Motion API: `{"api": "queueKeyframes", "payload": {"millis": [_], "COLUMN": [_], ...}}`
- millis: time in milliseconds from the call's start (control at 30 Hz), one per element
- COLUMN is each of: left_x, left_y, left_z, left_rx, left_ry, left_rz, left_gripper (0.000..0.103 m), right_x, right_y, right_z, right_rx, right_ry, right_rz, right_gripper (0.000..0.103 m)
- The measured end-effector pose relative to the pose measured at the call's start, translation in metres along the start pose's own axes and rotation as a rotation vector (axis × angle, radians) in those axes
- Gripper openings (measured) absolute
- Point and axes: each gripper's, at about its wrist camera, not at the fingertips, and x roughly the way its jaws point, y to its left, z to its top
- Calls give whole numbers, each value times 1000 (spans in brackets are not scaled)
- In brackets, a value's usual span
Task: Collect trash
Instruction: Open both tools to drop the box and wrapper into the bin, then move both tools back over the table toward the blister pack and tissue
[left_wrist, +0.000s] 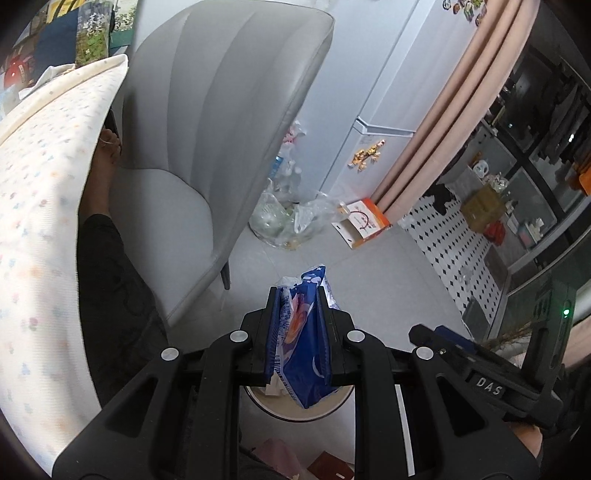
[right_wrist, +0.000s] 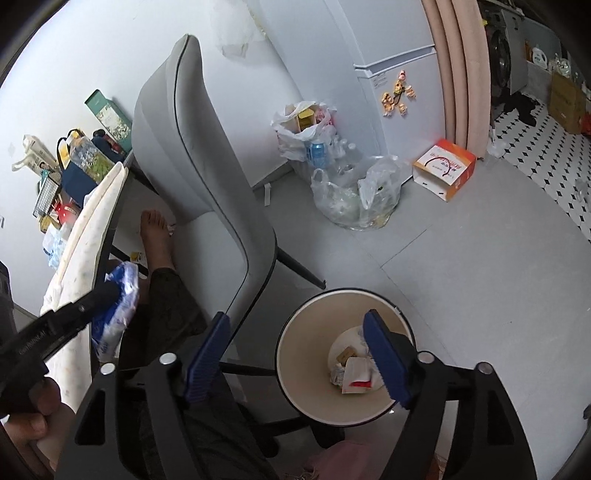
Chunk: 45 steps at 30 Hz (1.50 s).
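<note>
My left gripper is shut on a blue and white snack wrapper and holds it above the round beige trash bin, whose rim shows just below the jaws. In the right wrist view the same wrapper hangs from the left gripper at the left, beside the table edge. My right gripper is open and empty, hovering over the bin, which holds crumpled paper and packaging.
A grey upholstered chair stands left of the bin, next to a table with a floral cloth. A person's bare foot rests under the table. Plastic bags of bottles and an orange-white box lie by the fridge.
</note>
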Motion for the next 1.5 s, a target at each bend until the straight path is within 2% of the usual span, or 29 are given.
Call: {"api": "queueKeyframes", "payload": {"millis": [167, 267, 367, 400, 433, 467, 533, 600, 733, 833, 1267, 1400, 1500], "left_x": [9, 18, 28, 31, 32, 33, 34, 30, 15, -5, -96, -125, -144], "left_y": [-13, -17, -27, -33, -35, -37, -40, -38, -26, -14, 39, 62, 76], "left_z": [-2, -4, -6, -8, -9, -9, -9, -8, -4, 2, 20, 21, 19], "left_rx": [29, 33, 43, 46, 46, 45, 43, 38, 4, -24, -116, -160, -180], "left_ry": [30, 50, 82, 88, 89, 93, 95, 76, 21, -31, -227, -280, -318], "left_rz": [-18, -35, -69, -76, -88, -103, -128, -134, -94, -73, -46, -8, 9], "left_gripper": [19, 20, 25, 30, 41, 47, 68, 76, 91, 97, 97, 97, 97], "right_x": [-23, -36, -46, -49, -51, -52, -55, -57, -59, -59, -78, -94, -101], "right_y": [-8, -17, -24, -26, -27, -28, -30, -30, -26, -18, 64, 94, 117], "right_z": [6, 9, 11, 12, 13, 14, 15, 15, 16, 16, 18, 18, 15], "right_rx": [7, 17, 36, 42, 45, 49, 56, 60, 60, 44, -67, -104, -168], "right_ry": [-68, -93, -114, -120, -123, -127, -134, -141, -144, -140, -186, -214, -201], "right_rz": [-66, -93, -104, -108, -110, -112, -114, -114, -103, -96, -31, 9, 30], "right_gripper": [96, 95, 95, 95, 95, 95, 95, 95, 95, 95, 95, 95, 95]}}
